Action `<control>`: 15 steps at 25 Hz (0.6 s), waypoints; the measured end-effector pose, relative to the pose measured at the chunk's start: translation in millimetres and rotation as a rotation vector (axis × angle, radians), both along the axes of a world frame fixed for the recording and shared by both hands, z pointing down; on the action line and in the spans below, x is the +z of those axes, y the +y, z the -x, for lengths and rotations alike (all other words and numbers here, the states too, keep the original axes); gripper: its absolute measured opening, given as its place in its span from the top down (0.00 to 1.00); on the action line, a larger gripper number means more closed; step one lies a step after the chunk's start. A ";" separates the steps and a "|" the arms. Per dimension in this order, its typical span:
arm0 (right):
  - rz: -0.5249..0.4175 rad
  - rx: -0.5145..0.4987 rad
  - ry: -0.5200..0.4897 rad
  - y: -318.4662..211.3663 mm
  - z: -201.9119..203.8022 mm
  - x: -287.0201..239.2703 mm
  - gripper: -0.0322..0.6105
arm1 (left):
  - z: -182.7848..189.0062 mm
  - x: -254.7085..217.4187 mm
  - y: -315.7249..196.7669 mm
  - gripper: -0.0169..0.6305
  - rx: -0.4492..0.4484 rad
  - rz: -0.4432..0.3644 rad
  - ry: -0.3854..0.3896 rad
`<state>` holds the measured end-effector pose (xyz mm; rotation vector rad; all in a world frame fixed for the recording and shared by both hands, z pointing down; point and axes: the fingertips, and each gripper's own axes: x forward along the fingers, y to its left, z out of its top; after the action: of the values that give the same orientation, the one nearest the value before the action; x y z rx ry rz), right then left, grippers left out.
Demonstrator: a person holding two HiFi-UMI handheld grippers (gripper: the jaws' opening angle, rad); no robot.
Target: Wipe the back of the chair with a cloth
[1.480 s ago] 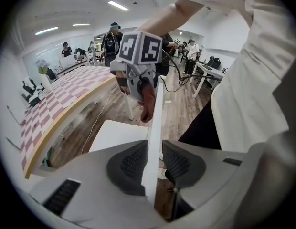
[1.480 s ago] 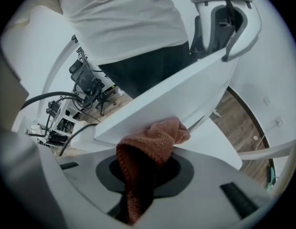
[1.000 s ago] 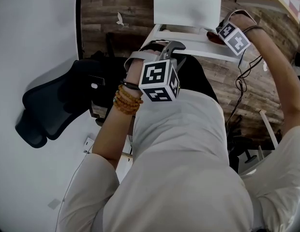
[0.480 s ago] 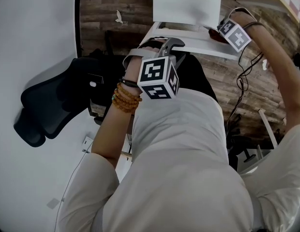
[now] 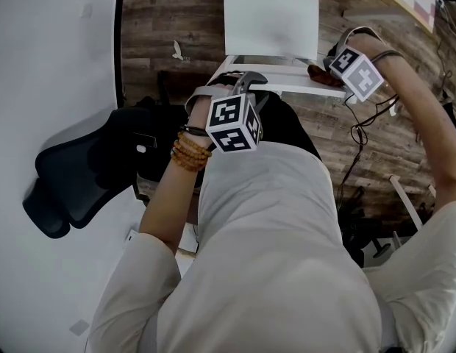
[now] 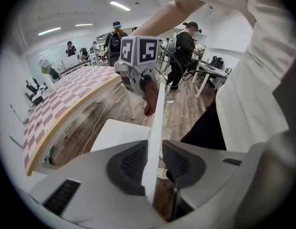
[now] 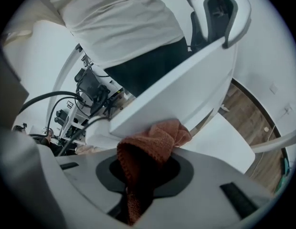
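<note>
One chair, one cloth pinched by right gripper against chair back, left gripper clamped on its edge, both reached forward

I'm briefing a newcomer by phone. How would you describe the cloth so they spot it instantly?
Find the white chair on the wooden floor, then its backrest. At the backrest's edge the right tool pinches the cloth, a rust-brown knitted rag, the only coloured, soft thing against the white chair.
</note>
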<state>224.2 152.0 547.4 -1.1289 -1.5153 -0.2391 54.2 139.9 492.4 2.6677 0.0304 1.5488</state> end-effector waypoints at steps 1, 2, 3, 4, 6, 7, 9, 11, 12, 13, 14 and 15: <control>0.003 0.016 -0.007 0.4 1.3 -9.5 0.80 | -0.5 -0.2 0.0 0.79 0.001 0.001 -0.001; 0.005 0.033 -0.014 0.9 2.4 -18.6 0.80 | -1.1 -0.2 -0.1 0.79 0.002 0.001 -0.001; 0.002 0.048 -0.019 1.1 3.2 -26.4 0.80 | -1.3 0.0 -0.5 0.79 0.003 0.000 -0.002; -0.006 0.064 -0.024 0.5 4.1 -32.5 0.80 | -0.9 0.5 -1.4 0.79 0.004 -0.003 -0.003; -0.033 0.105 -0.037 -2.9 6.8 -40.3 0.80 | 0.4 1.9 -4.2 0.79 0.009 -0.015 -0.006; -0.049 0.138 -0.051 -5.0 8.9 -43.0 0.80 | 0.5 2.5 -4.8 0.79 0.013 -0.021 -0.007; -0.083 0.245 -0.103 -7.5 16.2 -48.1 0.80 | 0.1 1.5 -0.4 0.79 0.023 -0.024 -0.007; -0.124 0.389 -0.170 -8.2 27.1 -55.3 0.80 | 1.5 -5.7 8.1 0.79 0.018 -0.019 0.002; -0.146 0.465 -0.201 -9.1 32.8 -61.0 0.80 | 2.5 -12.2 10.3 0.79 0.006 -0.016 0.014; -0.167 0.544 -0.232 -10.8 38.5 -68.6 0.80 | 3.0 -20.5 10.0 0.79 -0.012 -0.016 0.032; -0.186 0.625 -0.264 -13.3 44.0 -77.6 0.80 | 2.6 -30.2 7.5 0.79 -0.032 -0.018 0.057; -0.201 0.707 -0.297 -16.0 49.1 -87.8 0.80 | 1.2 -40.9 3.2 0.79 -0.055 -0.022 0.085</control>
<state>175.1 136.0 459.5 -0.3610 -2.0067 -0.0669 53.0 143.1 451.5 2.7257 -0.0557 1.4281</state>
